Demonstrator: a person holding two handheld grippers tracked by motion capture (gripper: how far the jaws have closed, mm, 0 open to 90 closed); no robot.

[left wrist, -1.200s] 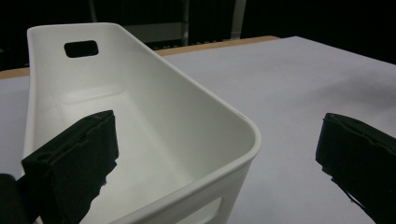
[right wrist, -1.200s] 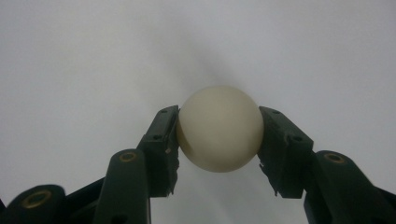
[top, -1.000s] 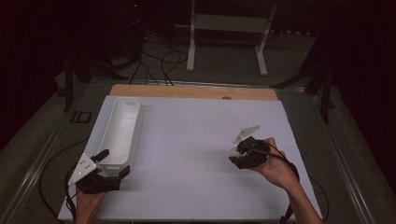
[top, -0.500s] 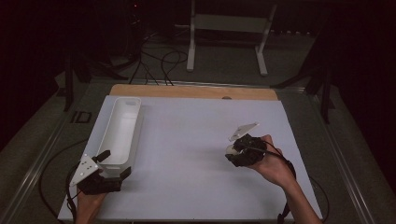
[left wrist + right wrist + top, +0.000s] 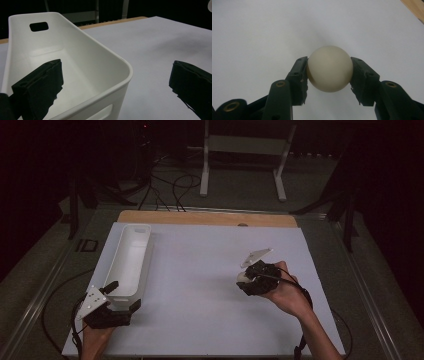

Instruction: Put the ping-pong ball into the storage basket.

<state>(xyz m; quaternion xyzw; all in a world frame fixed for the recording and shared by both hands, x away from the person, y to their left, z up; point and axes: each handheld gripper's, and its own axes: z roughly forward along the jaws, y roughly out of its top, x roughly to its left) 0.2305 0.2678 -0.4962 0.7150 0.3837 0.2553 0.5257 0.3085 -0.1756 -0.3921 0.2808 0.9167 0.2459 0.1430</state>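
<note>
A cream-white ball sits squeezed between the two black jaws of my right gripper, just above the white table sheet. From above, that ball and right gripper are right of the table's middle, held by a hand. A long, empty white bin lies along the left side. My left gripper is at its near end. In the left gripper view the left gripper is open and straddles the bin's near corner, one jaw inside and one outside over the sheet.
The white sheet covers most of the table, with a wooden strip bare along the far edge. Behind the table, a white stand and cables are on the dark floor.
My right gripper has drifted slightly to the left with the ball still in it. The left gripper and bin have stayed put.
</note>
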